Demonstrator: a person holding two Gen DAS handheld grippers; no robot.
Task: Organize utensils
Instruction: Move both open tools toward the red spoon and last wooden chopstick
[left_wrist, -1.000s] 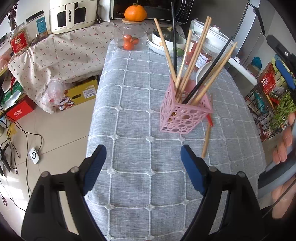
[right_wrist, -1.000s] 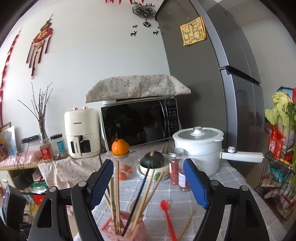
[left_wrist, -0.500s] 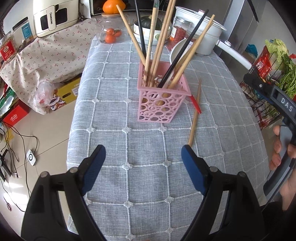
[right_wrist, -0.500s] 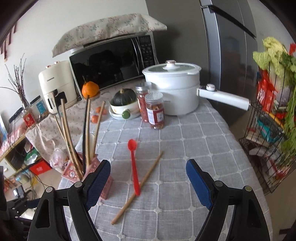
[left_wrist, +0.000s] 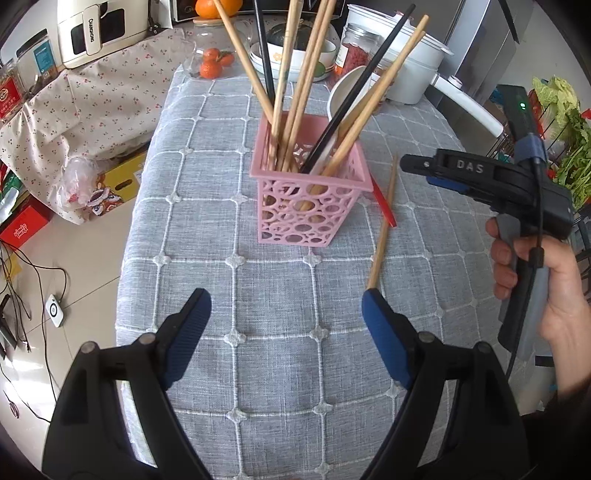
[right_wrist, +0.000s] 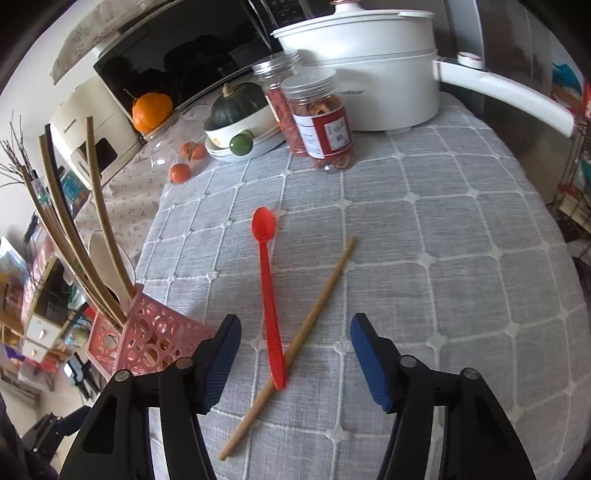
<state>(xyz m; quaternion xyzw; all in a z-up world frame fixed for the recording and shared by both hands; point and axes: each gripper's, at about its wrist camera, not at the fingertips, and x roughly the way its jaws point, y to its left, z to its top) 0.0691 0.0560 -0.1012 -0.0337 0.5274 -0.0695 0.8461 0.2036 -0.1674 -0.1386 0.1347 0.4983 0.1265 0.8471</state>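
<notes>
A pink perforated utensil basket (left_wrist: 308, 206) stands on the grey checked tablecloth and holds several wooden chopsticks, a black one and a white spoon; it also shows in the right wrist view (right_wrist: 147, 332). A red plastic spoon (right_wrist: 267, 291) and a loose wooden chopstick (right_wrist: 295, 343) lie crossed on the cloth just right of the basket; both also show in the left wrist view, the spoon (left_wrist: 384, 206) and the chopstick (left_wrist: 384, 225). My right gripper (right_wrist: 295, 350) is open, low over the crossing point. My left gripper (left_wrist: 286, 325) is open and empty, in front of the basket.
At the table's far end stand a white pot with a long handle (right_wrist: 369, 66), two jars of dried food (right_wrist: 321, 122), a bowl with a dark squash (right_wrist: 240, 118) and a glass jar with oranges (left_wrist: 210, 62). The table edge drops off on the left (left_wrist: 125, 277).
The right gripper has tilted down and come close over the red spoon and loose chopstick. The left gripper has moved nearer the basket. Both stay open.
</notes>
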